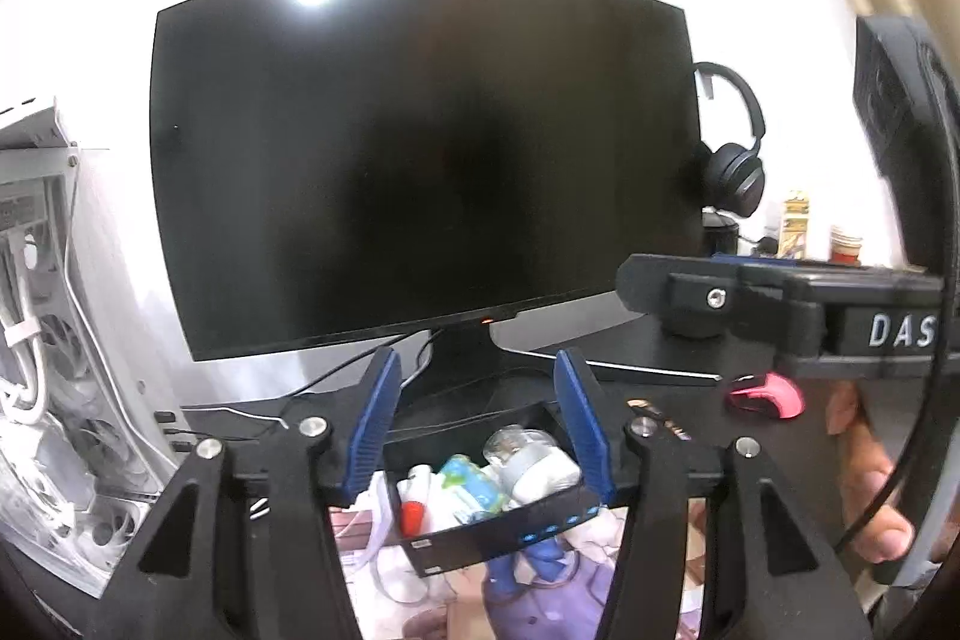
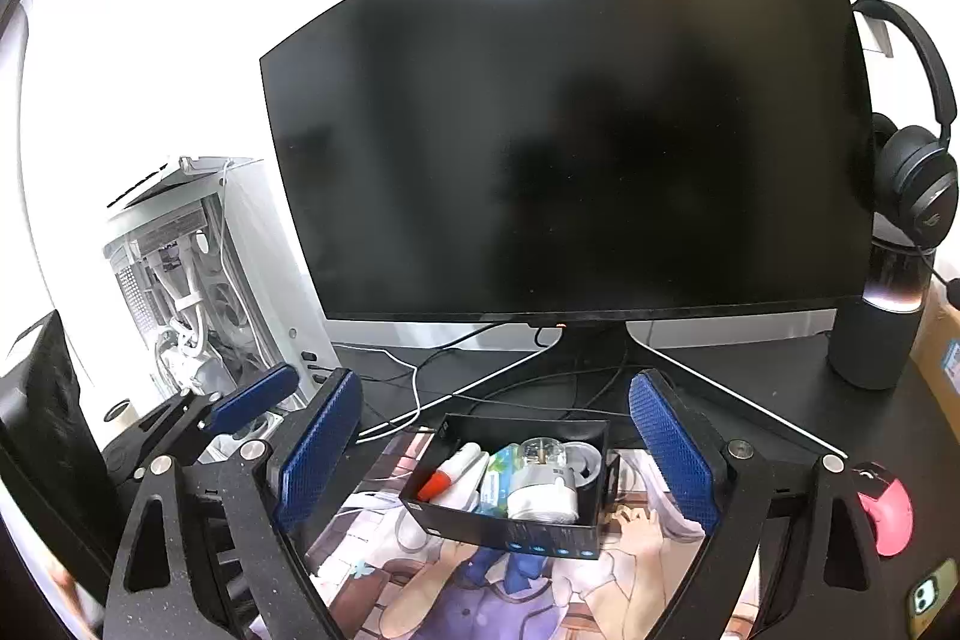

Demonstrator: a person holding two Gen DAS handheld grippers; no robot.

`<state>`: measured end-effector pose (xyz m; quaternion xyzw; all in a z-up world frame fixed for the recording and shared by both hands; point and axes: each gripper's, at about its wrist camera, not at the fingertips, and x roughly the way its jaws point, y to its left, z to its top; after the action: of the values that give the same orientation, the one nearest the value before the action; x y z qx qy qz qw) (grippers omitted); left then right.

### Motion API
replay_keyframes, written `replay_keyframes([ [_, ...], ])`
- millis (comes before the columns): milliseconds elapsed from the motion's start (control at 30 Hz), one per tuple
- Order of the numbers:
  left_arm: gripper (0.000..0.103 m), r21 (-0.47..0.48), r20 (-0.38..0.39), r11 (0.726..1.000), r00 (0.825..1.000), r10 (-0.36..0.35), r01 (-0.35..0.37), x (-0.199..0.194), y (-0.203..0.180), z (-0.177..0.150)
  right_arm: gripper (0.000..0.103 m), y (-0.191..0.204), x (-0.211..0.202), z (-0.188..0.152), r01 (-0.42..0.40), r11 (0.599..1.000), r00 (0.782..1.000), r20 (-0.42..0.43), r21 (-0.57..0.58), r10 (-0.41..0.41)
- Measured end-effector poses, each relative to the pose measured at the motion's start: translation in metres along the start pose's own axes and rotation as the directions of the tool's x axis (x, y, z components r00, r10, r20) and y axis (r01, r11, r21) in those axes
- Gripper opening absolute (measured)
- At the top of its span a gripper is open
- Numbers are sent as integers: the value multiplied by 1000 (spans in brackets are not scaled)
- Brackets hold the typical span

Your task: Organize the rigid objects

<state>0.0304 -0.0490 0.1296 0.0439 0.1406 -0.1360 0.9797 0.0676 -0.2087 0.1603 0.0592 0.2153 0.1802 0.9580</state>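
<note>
A black open box (image 1: 504,526) (image 2: 516,526) stands on a printed desk mat (image 2: 480,592) in front of the monitor. It holds a white tube with a red cap (image 2: 447,478), a blue-green packet (image 2: 498,478) and a clear-topped white container (image 2: 549,478). My left gripper (image 1: 477,430) is open and empty, with the box between and beyond its blue pads. My right gripper (image 2: 489,451) is open and empty, spread wide around the box from above. The right gripper's body also shows at the right in the left wrist view (image 1: 780,304).
A large dark monitor (image 2: 570,148) fills the back. A white PC case (image 2: 198,280) stands at the left. Black headphones (image 2: 912,160) hang above a dark speaker (image 2: 882,328) at the right. A pink mouse (image 2: 885,514) and a phone (image 2: 930,595) lie at the right.
</note>
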Motion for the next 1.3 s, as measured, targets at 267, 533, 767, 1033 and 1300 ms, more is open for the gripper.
replay_keyframes([
  [267,95,-3,76,998,995,67,-67,-16,2,4,97,5,-13,-4,-1,999,998,65,-42,4],
  [533,98,24,109,993,988,110,-113,-22,1,5,102,-4,-19,-6,-2,999,993,115,-42,7],
  [767,99,31,105,992,987,122,-126,-23,-1,-2,102,-3,-26,-15,20,997,987,161,-75,-8],
  [1033,99,-22,95,992,988,124,-122,-15,4,-18,102,-18,-29,-34,105,992,979,182,-72,-91],
  [1300,99,-53,121,992,985,119,-113,-9,5,-40,102,-44,-26,-64,171,984,970,186,-53,-159],
])
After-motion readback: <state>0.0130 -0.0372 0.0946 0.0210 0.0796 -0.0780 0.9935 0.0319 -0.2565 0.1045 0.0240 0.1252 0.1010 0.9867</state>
